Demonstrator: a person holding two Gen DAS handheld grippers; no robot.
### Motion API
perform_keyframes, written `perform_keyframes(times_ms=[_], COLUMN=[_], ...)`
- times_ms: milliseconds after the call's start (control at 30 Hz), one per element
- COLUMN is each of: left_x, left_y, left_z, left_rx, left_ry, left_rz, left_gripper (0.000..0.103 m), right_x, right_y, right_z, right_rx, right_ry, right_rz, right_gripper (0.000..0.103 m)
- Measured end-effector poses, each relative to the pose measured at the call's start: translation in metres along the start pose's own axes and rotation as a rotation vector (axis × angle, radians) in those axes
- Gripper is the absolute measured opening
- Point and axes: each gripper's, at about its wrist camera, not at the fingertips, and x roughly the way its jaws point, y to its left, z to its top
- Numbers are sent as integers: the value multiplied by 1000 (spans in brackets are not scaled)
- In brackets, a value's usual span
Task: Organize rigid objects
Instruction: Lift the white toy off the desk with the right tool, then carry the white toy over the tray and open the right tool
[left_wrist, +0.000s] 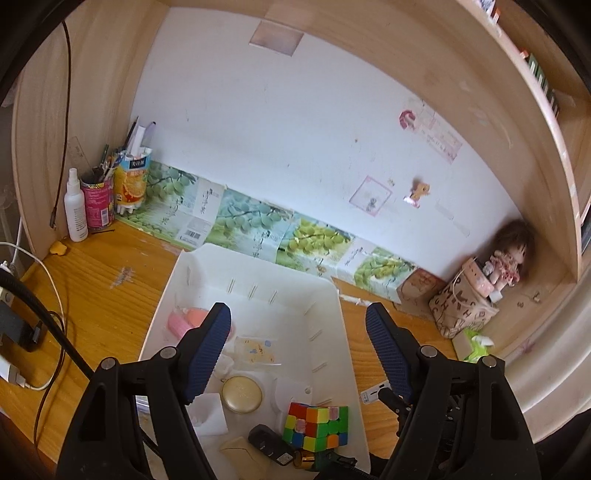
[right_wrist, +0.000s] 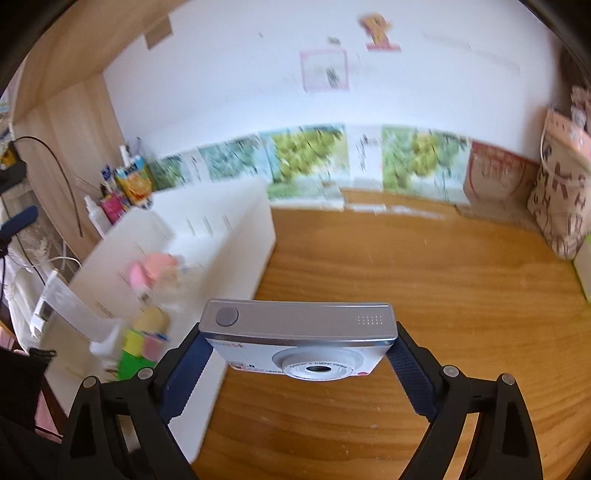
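Here, gripper by gripper:

Right gripper (right_wrist: 299, 354): its blue ribbed pads press on the two short ends of a small silver and white digital camera (right_wrist: 299, 341), which is clamped crosswise between them; the grip is narrowing very slightly on it.
Silver and white digital camera: held above the wooden desk, silver top edge with a round grey button facing up, lens ring facing the wrist camera.
Below the right gripper: bare orange-brown wooden desktop (right_wrist: 424, 280).
Left of the right gripper: the long white plastic bin (right_wrist: 255, 221), blurred, with pink and yellow-green things inside that are too smeared to name.
Left gripper (left_wrist: 297, 332): jaws stand wide apart with nothing between the pads; it hangs over the bin's near half.
White plastic bin, left wrist view: the multicoloured puzzle cube (left_wrist: 317, 427) lies near the front right corner, a round cream compact (left_wrist: 242, 394) just left of it, a black oblong device (left_wrist: 271, 445) touching the cube's lower left side, a pink and orange item (left_wrist: 188, 320) toward the far left wall.
Farther out: a white spray bottle (left_wrist: 75, 206), a pink can of pens (left_wrist: 98, 201) and an orange juice carton (left_wrist: 132, 182) stand in the back left corner.
Back right corner: a brown-haired doll (left_wrist: 511, 254) sits beside a lettered beige bag (left_wrist: 463, 310).
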Motion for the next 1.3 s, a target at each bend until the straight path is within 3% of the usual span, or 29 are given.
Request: perform_keyframes(times_ms=[333,833,1133,1300], left_x=[-12,-33,-43,-52], left_y=[-9,19,11,7], left_z=[-4,-5,-14,-18], left_rx=[19,-85,-72,-110], left_ry=[-20,-98,-103,-128], left_rz=[-18,116,204,254], left_gripper=[79,79,79,79], right_x=[-30,-5,5,7], right_y=[36,115,131,128], right_z=[21,14,21,22], right_rx=[-84,-280,-380,-351], right_ry=[-90,-18,-10,2], right_rz=[92,282,301,344], right_gripper=[93,93,94,94])
